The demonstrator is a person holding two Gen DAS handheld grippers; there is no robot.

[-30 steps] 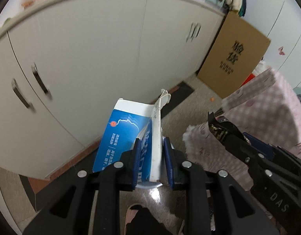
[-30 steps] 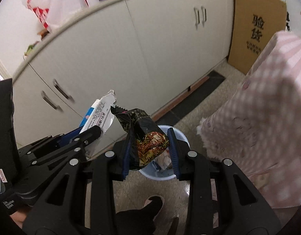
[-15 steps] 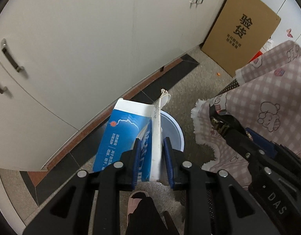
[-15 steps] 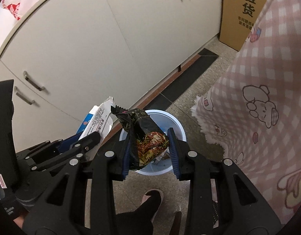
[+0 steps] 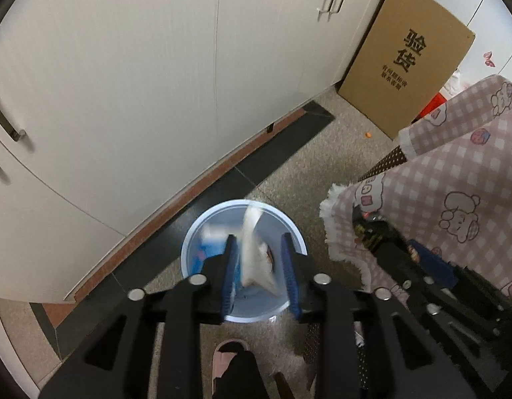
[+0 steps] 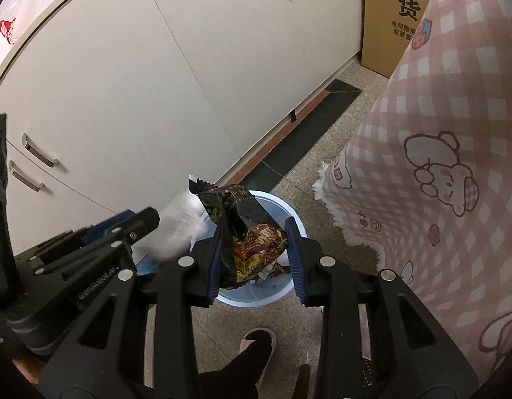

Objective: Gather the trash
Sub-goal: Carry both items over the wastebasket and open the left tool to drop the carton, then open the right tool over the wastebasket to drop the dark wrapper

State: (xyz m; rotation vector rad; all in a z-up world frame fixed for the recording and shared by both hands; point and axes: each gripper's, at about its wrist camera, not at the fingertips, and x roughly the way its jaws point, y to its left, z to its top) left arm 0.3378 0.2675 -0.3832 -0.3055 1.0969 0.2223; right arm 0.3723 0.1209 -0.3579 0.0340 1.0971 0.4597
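Note:
A round pale blue trash bin point(image 5: 189, 242) stands on the floor below both grippers; it also shows in the right wrist view point(image 6: 289, 212). My left gripper point(image 5: 259, 276) is open above it, and a blurred blue-and-white wrapper point(image 5: 252, 252) drops between its fingers into the bin. In the right wrist view the same wrapper point(image 6: 179, 229) is a white blur beside the left gripper point(image 6: 139, 222). My right gripper point(image 6: 256, 259) is partly open over the bin; a dark snack bag point(image 6: 242, 229) rests against its left finger.
White cabinets point(image 5: 139, 83) run along the left with a dark floor strip at their base. A cardboard box point(image 5: 405, 56) leans at the far end. A pink checked cloth point(image 6: 438, 166) hangs on the right. The person's slippered foot point(image 6: 259, 342) is near the bin.
Both grippers tilted down over the bin. My left gripper opened and let go of the blue-and-white wrapper, which falls into the bin. My right gripper's fingers spread wider around the snack bag.

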